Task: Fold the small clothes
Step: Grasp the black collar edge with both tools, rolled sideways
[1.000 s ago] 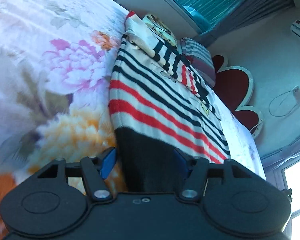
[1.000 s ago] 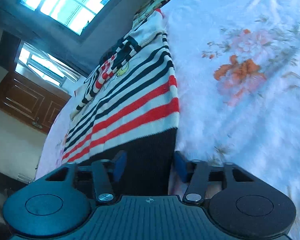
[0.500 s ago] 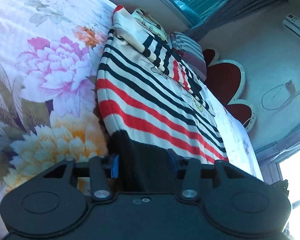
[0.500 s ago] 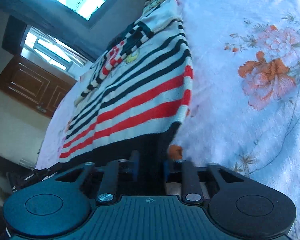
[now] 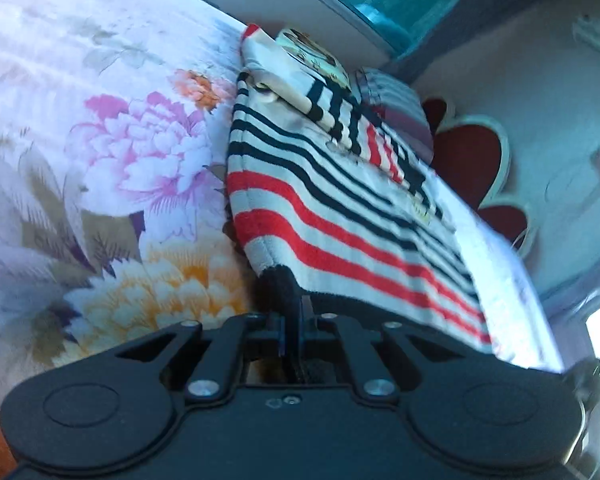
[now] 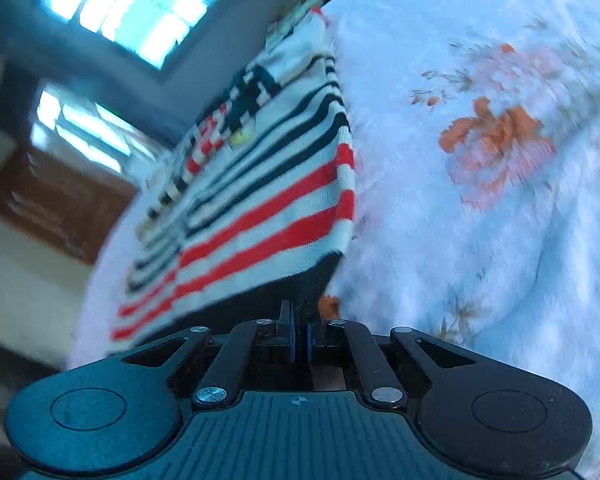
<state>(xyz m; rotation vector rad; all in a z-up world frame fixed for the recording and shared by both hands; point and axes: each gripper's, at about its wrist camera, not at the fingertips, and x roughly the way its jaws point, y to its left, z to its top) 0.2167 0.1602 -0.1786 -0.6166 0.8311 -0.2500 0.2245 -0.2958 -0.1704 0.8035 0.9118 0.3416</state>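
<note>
Seen from the left wrist camera, a floral bedsheet (image 5: 112,160) with pink and yellow flowers fills the left side. Beside it, toward the middle, a striped sweater (image 5: 340,216) in white, black and red lies stretched out on the bed, its near end raised off the sheet. The left gripper (image 5: 296,332) sits at the bottom centre, its fingers closed tightly on the sweater's dark hem (image 5: 282,284) at the near left corner. Further right, a red flower-shaped headboard (image 5: 472,164) stands against the wall, with a striped pillow (image 5: 396,108) just in front of it.

Turning to the right wrist camera, which is blurred, a window (image 6: 128,4) and a brown wooden cabinet (image 6: 56,204) show at the left. The sweater (image 6: 260,200) runs up the middle. The right gripper (image 6: 300,340) is at the bottom centre, its fingers pinched together on the dark hem (image 6: 312,284) at the near right corner. To the right, the bedsheet (image 6: 480,200) shows an orange flower print.
</note>
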